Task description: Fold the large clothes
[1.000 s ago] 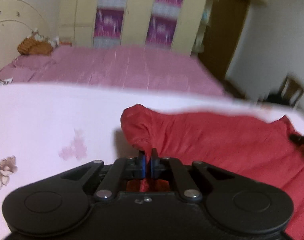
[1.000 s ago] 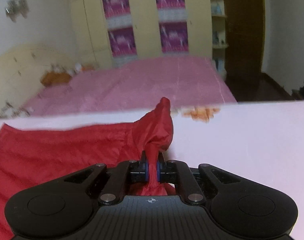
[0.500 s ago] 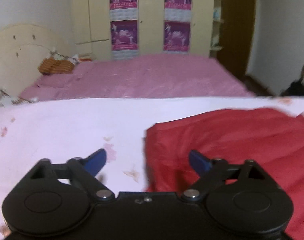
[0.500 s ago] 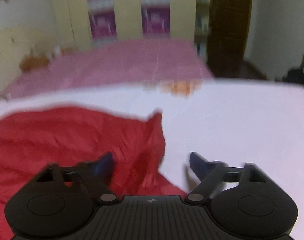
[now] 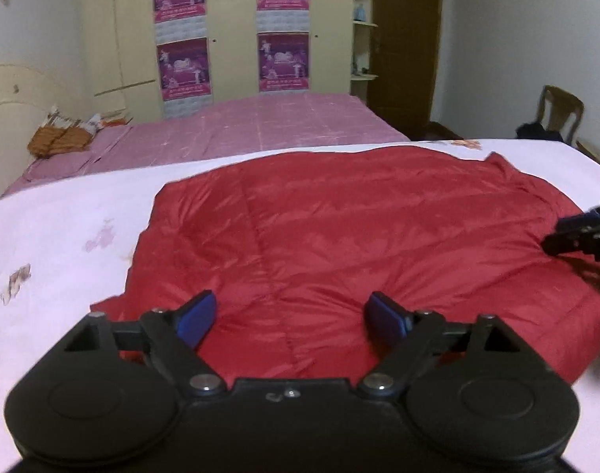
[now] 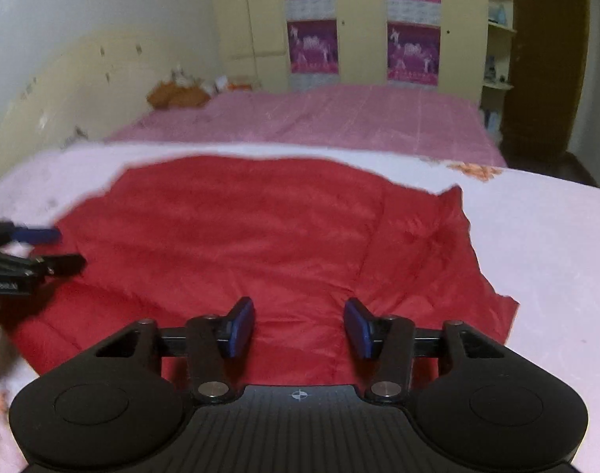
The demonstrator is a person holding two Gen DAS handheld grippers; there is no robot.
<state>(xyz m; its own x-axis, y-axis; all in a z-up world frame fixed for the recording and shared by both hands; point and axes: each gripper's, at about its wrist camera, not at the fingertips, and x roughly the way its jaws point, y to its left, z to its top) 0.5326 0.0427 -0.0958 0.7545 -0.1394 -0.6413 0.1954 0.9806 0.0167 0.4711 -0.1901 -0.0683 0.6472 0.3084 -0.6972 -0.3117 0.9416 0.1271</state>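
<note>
A large red padded garment (image 5: pixel 339 236) lies spread flat on the pale pink sheet (image 5: pixel 63 228); it also shows in the right wrist view (image 6: pixel 260 244). My left gripper (image 5: pixel 290 317) is open and empty, hovering over the garment's near edge. My right gripper (image 6: pixel 298 325) is open and empty, also above the near edge. The right gripper's tip shows at the right edge of the left wrist view (image 5: pixel 583 232). The left gripper's fingers show at the left edge of the right wrist view (image 6: pixel 43 248).
A second bed with a darker pink cover (image 5: pixel 252 126) lies behind. Yellow wardrobes with purple posters (image 5: pixel 233 31) line the back wall. A brown bundle (image 5: pixel 57 140) sits at that bed's head. A wooden chair (image 5: pixel 560 114) stands at the far right, beside a dark door (image 5: pixel 402 47).
Both grippers let go of the pinched red fabric and opened. They then drew back and rose, and the garment now lies flat.
</note>
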